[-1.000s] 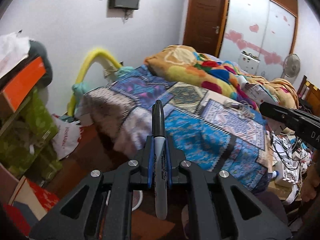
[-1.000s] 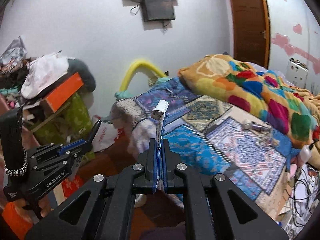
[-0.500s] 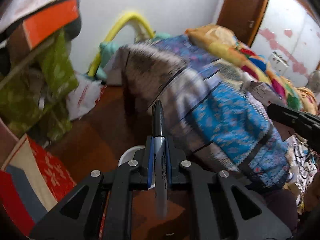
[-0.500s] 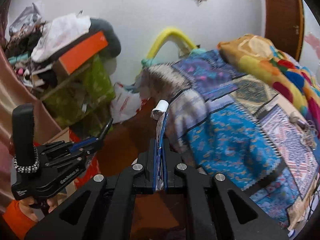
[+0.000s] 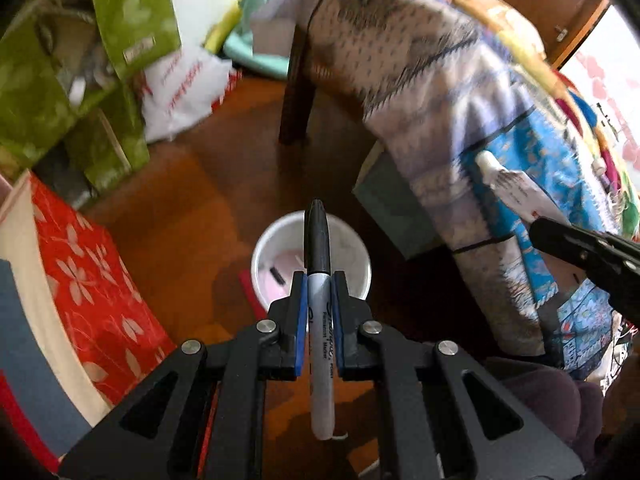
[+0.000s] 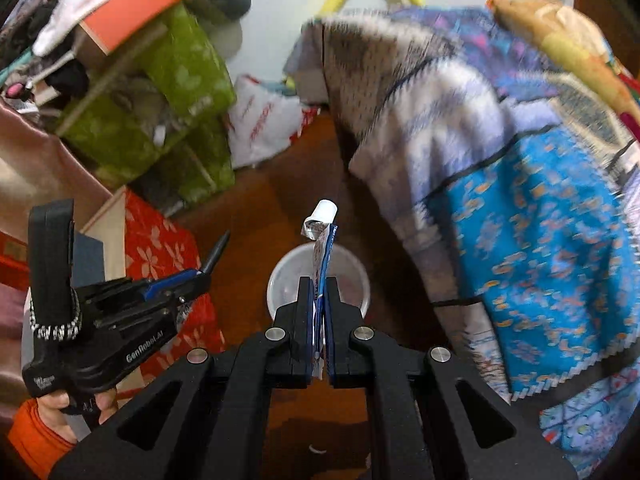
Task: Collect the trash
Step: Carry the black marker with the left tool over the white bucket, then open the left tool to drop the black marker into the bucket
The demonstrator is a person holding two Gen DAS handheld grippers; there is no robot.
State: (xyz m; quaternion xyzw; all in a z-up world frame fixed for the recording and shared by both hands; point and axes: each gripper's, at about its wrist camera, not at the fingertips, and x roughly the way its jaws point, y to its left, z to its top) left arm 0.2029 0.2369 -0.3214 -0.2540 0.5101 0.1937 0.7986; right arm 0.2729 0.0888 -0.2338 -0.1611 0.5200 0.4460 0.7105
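My left gripper is shut on a black and grey marker that points forward over a white round bin on the wooden floor. Small bits of trash lie inside the bin. My right gripper is shut on a flattened white and blue squeeze tube held above the same bin. The tube and the right gripper show at the right edge of the left wrist view. The left gripper with the marker shows at the left of the right wrist view.
A bed with a patterned blue and grey blanket stands right of the bin. A red floral box lies on the left. Green fabric boxes and a white plastic bag sit at the back left. A dark bed leg stands behind the bin.
Both grippers have tilted down from the bed toward the floor. The white bin has come into view under both tips. Each gripper still holds its item.
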